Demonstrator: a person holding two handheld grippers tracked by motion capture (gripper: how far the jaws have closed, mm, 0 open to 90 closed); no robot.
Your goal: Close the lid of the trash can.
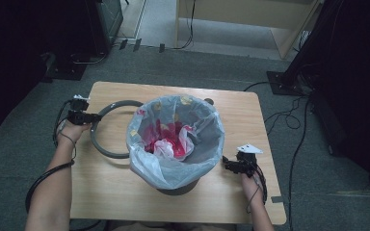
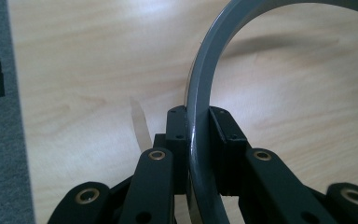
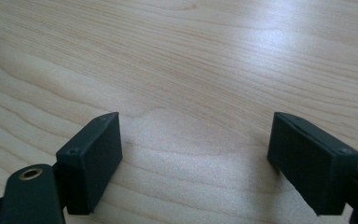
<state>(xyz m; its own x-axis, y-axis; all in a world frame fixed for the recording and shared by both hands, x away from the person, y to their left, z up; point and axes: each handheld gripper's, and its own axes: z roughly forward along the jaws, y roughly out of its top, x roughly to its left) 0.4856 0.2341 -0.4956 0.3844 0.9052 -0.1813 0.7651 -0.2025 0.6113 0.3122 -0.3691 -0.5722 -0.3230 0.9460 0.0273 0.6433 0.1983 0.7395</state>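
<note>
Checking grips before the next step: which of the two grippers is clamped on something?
The left gripper: its jaws pinch the grey ring. The right gripper stands open over the bare table.

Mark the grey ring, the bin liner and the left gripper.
grey ring [image 1: 107, 150]: high view, on its lower arc lying over the table.
bin liner [image 1: 207, 144]: high view, on the clear plastic at the bin's right rim.
left gripper [image 2: 198, 128]: left gripper view, between the pads shut on the ring.

1. Left gripper [image 1: 92, 117], on an outstretched forearm, has its jaws clamped tight on a thin rim.
2. Right gripper [image 1: 227, 165] sits low, jaws spread wide, holding nothing.
</note>
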